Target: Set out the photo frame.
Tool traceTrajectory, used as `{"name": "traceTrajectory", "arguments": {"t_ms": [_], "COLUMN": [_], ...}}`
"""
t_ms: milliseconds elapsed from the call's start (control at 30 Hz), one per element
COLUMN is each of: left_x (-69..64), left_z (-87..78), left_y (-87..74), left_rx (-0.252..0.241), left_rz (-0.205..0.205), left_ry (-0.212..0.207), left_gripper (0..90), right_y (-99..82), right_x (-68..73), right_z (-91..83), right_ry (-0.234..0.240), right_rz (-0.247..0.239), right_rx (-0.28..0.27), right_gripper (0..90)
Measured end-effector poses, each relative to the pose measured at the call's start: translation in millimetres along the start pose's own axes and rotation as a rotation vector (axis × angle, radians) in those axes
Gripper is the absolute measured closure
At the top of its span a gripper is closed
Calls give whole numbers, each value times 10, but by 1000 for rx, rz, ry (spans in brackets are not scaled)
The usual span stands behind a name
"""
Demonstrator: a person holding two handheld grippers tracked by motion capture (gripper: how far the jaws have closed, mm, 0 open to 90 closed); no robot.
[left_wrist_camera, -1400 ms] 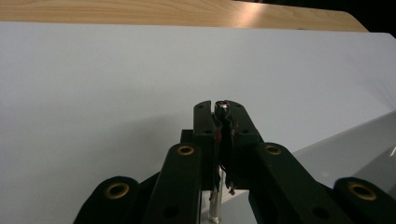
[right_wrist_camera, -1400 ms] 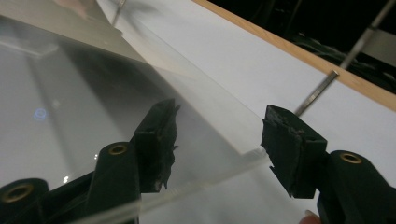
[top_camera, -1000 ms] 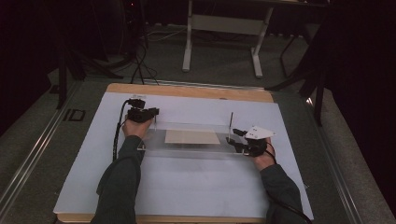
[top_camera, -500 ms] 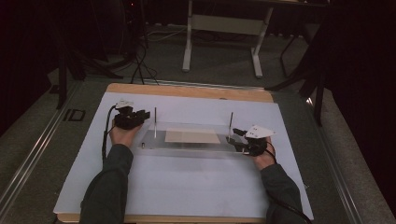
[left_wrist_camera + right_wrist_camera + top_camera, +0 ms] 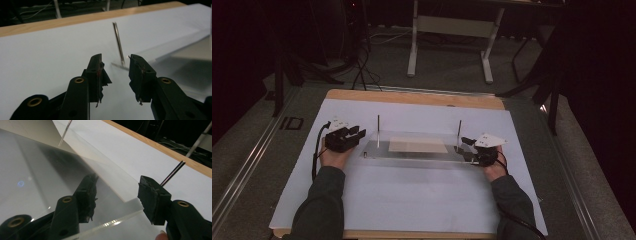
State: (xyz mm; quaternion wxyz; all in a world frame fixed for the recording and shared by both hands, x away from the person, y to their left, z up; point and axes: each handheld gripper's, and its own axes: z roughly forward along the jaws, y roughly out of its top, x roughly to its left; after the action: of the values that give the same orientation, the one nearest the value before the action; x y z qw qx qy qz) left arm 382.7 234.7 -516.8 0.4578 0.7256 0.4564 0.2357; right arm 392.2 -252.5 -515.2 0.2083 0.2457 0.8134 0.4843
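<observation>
Left claw (image 5: 357,135) released, left of frame centre, off the clear plate (image 5: 417,155); right claw (image 5: 468,144) open astride plate's corner; lift not begun.

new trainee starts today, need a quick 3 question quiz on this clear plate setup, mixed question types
1. True or false: the left hand-held gripper is clamped on the clear plate.
2. Multiple choice: how many thin metal rods stand up from the plate? A one, B two, C four.
3. Fill in: the corner of the plate sits between the open jaws of the ___ hand-held gripper.

Key: 1 false, its jaws are open and off the plate's left end. 2 B, a left rod and a right rod. 3 right.
</observation>
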Motion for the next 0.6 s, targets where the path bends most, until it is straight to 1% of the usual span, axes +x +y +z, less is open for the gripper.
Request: {"name": "traceTrajectory", "arguments": {"t_ms": [67, 133, 200, 233, 267, 333, 400, 433, 467, 500, 567, 600], "left_x": [-23, -38, -48, -65, -80, -106, -148, -168, -191, -216, -250, -269], "left_z": [-26, -53, -71, -110, -115, -125, -124, -123, -123, -118, -121, -126], "left_y": [-45, -89, -113, -143, -142, -142, -154, -163, -166, -165, -156, -150], "left_rx": [10, 17, 14, 14, 18, 15, 28, 31, 35, 34, 19, 10], "left_rz": [18, 23, 23, 29, 39, 53, 71, 77, 92, 107, 125, 143], "left_ry": [6, 11, 14, -1, 8, -10, -15, -32, -37, -33, -49, -53], "left_gripper": [612, 605, 605, 605, 588, 563, 514, 498, 497, 484, 465, 465], "right_y": [3, 6, 8, 11, 15, 17, 20, 21, 23, 24, 24, 24], "right_x": [-4, -5, -6, -8, -13, -12, -12, -12, -13, -12, -12, -11], "right_z": [-1, -1, 0, 0, 0, 1, 1, 2, 1, 1, 1, 1], "right_ry": [1, 1, 0, 0, 1, 0, 0, 0, 0, 0, -1, -1], "right_rz": [2, 7, 9, 13, 13, 15, 17, 18, 19, 19, 20, 19], "right_rx": [1, 0, -2, -1, -1, -1, 1, 1, 2, 3, 3, 3], "right_gripper": [470, 470, 470, 470, 470, 470, 470, 470, 470, 470, 470, 470]}}
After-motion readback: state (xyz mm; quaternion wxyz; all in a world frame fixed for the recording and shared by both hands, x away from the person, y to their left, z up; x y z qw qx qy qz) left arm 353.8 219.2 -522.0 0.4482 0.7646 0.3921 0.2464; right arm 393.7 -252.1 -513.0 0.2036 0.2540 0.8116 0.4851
